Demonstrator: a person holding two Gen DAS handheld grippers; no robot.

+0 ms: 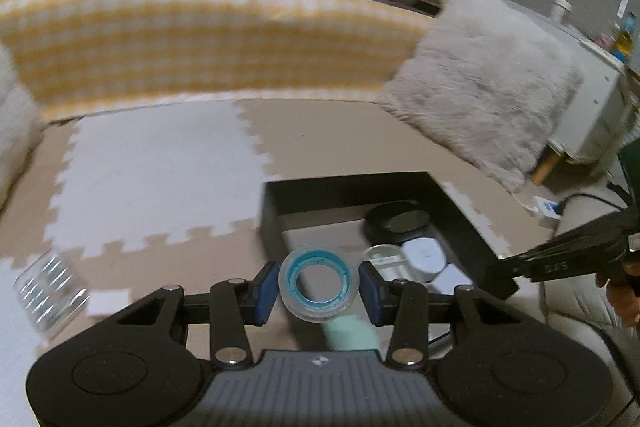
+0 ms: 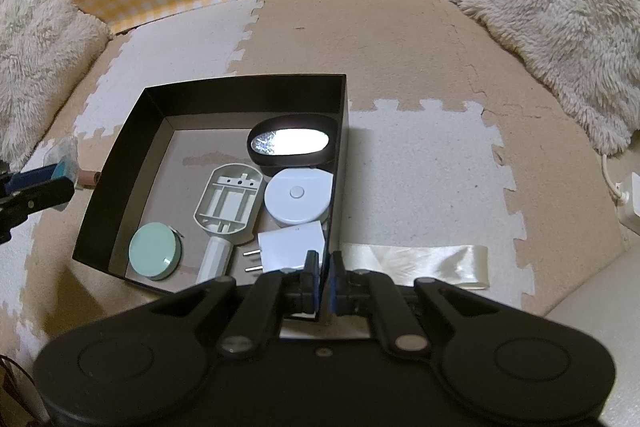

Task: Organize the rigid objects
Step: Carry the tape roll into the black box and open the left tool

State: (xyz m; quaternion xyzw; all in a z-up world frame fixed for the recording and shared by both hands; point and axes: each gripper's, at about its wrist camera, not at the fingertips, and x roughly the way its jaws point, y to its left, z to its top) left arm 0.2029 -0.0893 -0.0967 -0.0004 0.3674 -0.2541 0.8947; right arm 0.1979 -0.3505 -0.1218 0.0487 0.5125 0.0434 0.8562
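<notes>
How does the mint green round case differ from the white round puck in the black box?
The mint green round case is flatter and plain-topped; the white round puck is thicker, with a small central button. The case lies near the box's left corner, the puck against the right wall. Both are round and lie flat.

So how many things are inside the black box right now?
5. In the black box: the dark oval mirror at the back, the white round puck before it, the white plug nearest, the white paddle-shaped frame mid-box, the mint disc front-left. Smaller bits may be hidden.
</notes>
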